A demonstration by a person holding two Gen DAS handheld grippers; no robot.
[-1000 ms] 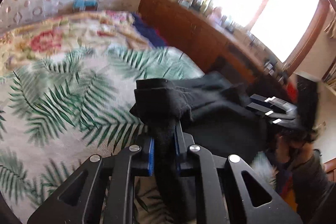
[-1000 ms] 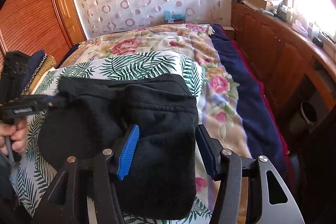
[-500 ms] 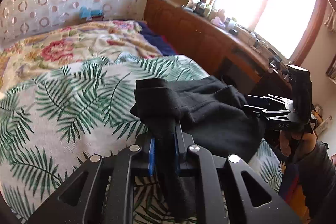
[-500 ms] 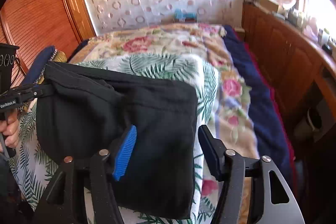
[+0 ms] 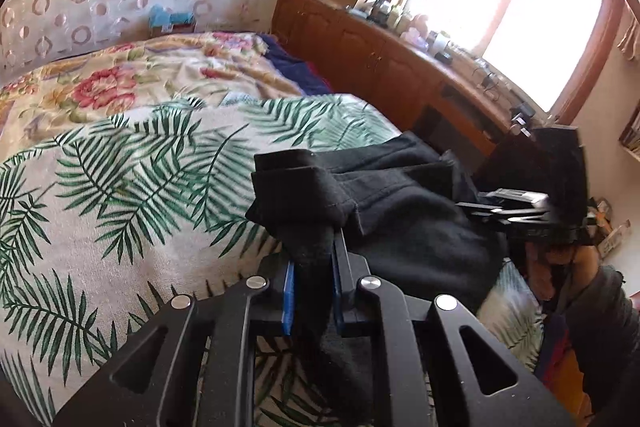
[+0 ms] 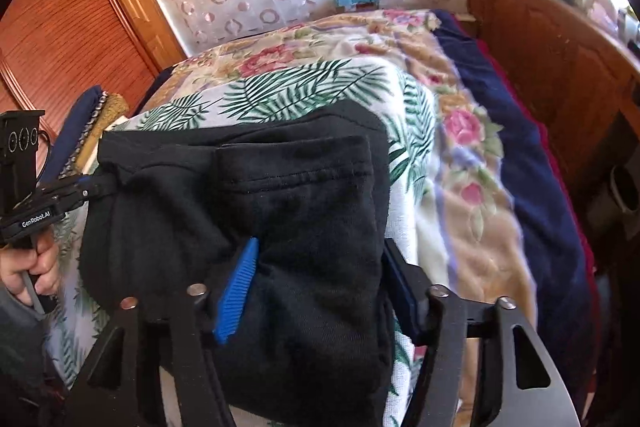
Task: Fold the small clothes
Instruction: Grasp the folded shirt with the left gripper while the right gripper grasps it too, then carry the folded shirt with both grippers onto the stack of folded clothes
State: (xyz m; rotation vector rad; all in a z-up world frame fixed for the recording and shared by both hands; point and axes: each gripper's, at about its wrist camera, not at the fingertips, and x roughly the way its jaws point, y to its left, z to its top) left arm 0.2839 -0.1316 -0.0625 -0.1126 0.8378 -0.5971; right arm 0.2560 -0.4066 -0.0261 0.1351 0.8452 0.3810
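A black garment (image 5: 400,211) hangs stretched between both grippers, low over the palm-leaf cover (image 5: 120,187) of the bed. My left gripper (image 5: 314,259) is shut on one bunched corner of it, and it shows at the left edge of the right wrist view as well (image 6: 80,187). The other end of the garment (image 6: 280,195) drapes between the fingers of my right gripper (image 6: 320,247). Its jaws are closing around the thick fold, and the cloth is not visibly pinched. In the left wrist view the right gripper (image 5: 512,207) shows at the garment's far end.
The palm-leaf cover (image 6: 300,91) lies on a floral bedspread (image 6: 460,147) with a navy blanket (image 6: 540,187) along its right side. A wooden cabinet (image 5: 380,59) runs under the window. Wooden wardrobe doors (image 6: 60,27) stand on the left. A person's hand (image 6: 28,267) holds the left gripper.
The right gripper has sunk a little toward the bed and tilted, with the garment's end still between its fingers. The left gripper has kept its hold and hardly moved.
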